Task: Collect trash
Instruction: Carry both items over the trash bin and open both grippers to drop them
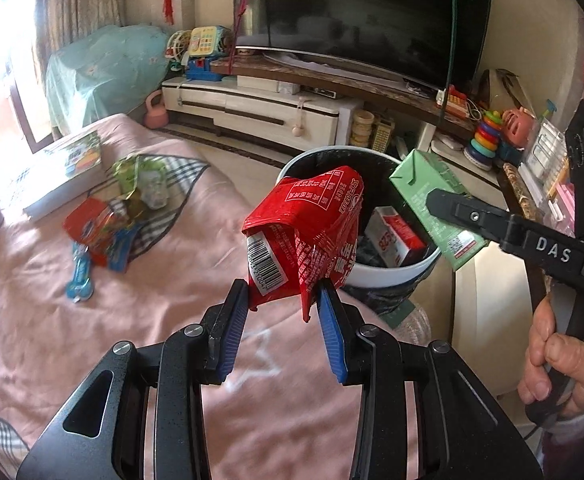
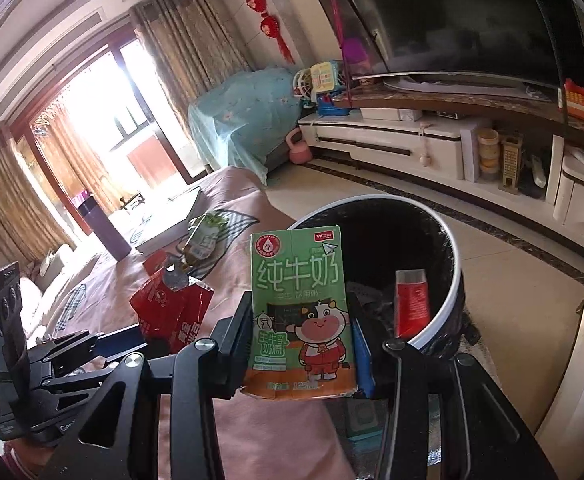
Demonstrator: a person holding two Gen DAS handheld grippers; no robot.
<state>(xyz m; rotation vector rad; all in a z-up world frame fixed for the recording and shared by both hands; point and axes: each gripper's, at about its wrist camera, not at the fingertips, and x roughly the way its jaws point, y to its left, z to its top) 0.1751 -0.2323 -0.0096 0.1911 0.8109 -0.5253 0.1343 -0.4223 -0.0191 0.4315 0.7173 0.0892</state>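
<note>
Trash is already in both of our tongs, so we judge this to be the drop-off step, with the pick-up done for these two pieces. The left tongs (image 1: 284, 300) are closed onto the lower edge of a crumpled red wrapper (image 1: 308, 228), its blue pads (image 1: 234, 320) pinching the foil so that the wrapper stands up and leans toward the near rim of the trash bin (image 1: 396, 272). The right tongs (image 2: 302, 320) are clamped on the two sides of a green milk carton (image 2: 300, 312), held upright with its printed face toward the camera; from the left wrist view the carton (image 1: 432, 196) hangs over the far right edge of the bin, tilted. Inside the bin we see a red-and-white box (image 1: 396, 236) lying on the dark liner. The next move calls for carrying each piece fully over the opening and then parting the tongs, the carton first, as it looks nearer to being over the mouth, though the fisheye bend makes that hard to be sure of. The left tool points forward and slightly down across the pink bedspread (image 1: 164, 320); the right one reaches in from the right, gripped low by a bare hand (image 1: 560, 356). Further out on the bed more wrappers (image 1: 108, 224) lie in a loose heap beside a book (image 1: 68, 168), left to gather.
</note>
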